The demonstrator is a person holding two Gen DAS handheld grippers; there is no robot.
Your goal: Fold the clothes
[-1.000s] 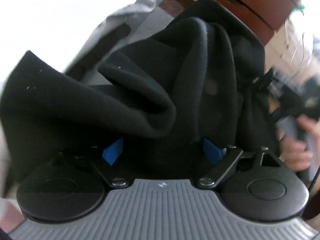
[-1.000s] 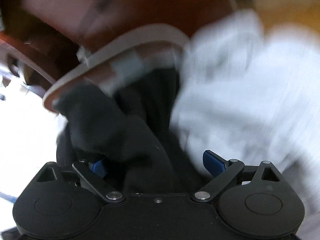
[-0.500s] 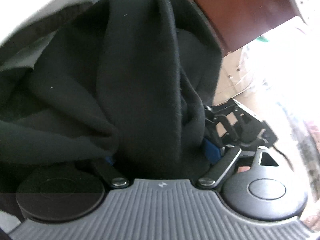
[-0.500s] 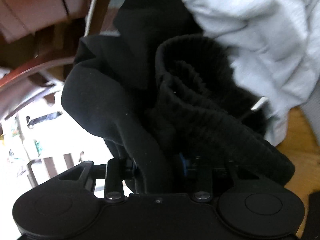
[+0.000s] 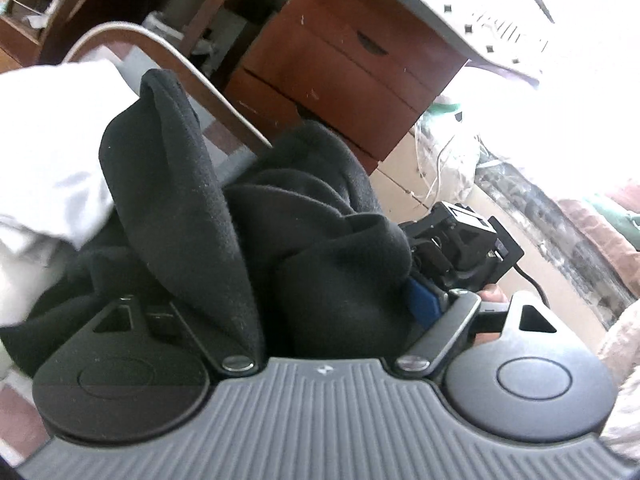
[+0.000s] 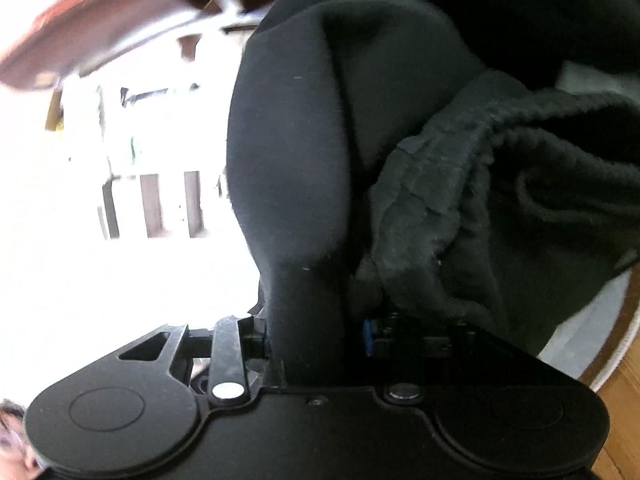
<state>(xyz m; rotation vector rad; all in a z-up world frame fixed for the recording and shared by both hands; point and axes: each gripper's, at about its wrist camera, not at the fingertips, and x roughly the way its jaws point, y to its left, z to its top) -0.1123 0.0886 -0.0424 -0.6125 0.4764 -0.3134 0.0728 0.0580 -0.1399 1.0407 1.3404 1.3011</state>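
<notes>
A thick black fleece garment [image 5: 312, 240] is bunched up in front of both cameras. My left gripper [image 5: 292, 300] is shut on a wide wad of it. Only the gripper's right blue pad [image 5: 420, 304] shows; the cloth covers the other finger. In the right wrist view my right gripper [image 6: 316, 332] is shut on a narrow fold of the same garment [image 6: 300, 160], whose ribbed hem [image 6: 440, 200] hangs to the right. The right gripper [image 5: 460, 248], with a hand behind it, shows in the left wrist view close beside the bunch. A white garment [image 5: 48, 140] lies at the left.
A brown wooden drawer unit [image 5: 340, 64] stands behind the curved metal table rim [image 5: 180, 56]. Bags and cables [image 5: 452, 160] lie on the floor to the right. A light grey cloth [image 6: 580, 336] and a wooden surface [image 6: 624, 400] are at the lower right. A slatted railing [image 6: 168, 208] stands in glare.
The right gripper's jaws have shut on a fold of the black garment. Both grippers have risen and tilted up with the cloth, so the room behind shows now.
</notes>
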